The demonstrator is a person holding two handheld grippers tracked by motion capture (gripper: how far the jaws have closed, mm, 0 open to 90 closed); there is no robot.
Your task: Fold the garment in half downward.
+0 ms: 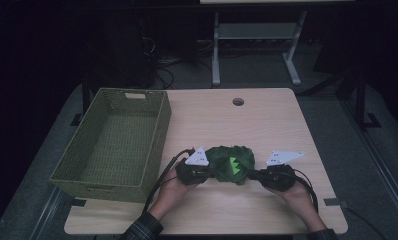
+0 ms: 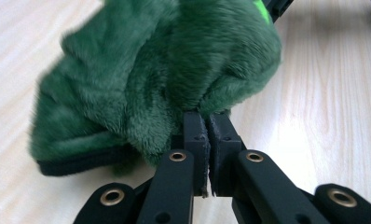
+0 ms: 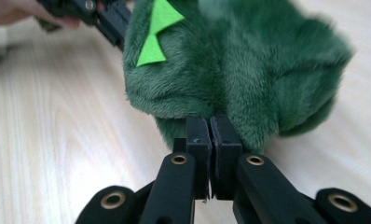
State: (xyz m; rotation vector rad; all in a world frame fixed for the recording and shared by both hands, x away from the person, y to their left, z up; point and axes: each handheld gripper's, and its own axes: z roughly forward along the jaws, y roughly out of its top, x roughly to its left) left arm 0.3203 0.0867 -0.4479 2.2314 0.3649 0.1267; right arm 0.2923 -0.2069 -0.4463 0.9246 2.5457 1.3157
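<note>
Green fuzzy toy (image 1: 231,165) near table (image 1: 267,120) front edge, L gripper (image 1: 203,173) & R gripper (image 1: 256,175) each pinching just fur. Thin pinch could slip, toy drops before basket (image 1: 112,142).

I work at a light wooden table (image 1: 267,125) with rounded corners and a round cable hole (image 1: 238,102) near its far edge. A green woven basket (image 1: 157,130) stands on its left part. Grey floor (image 1: 337,150) surrounds the table. Beyond it, the white metal legs of another desk (image 1: 216,55) stand among loose cables (image 1: 162,70). The room behind is dark; light falls mainly on the tabletop.
</note>
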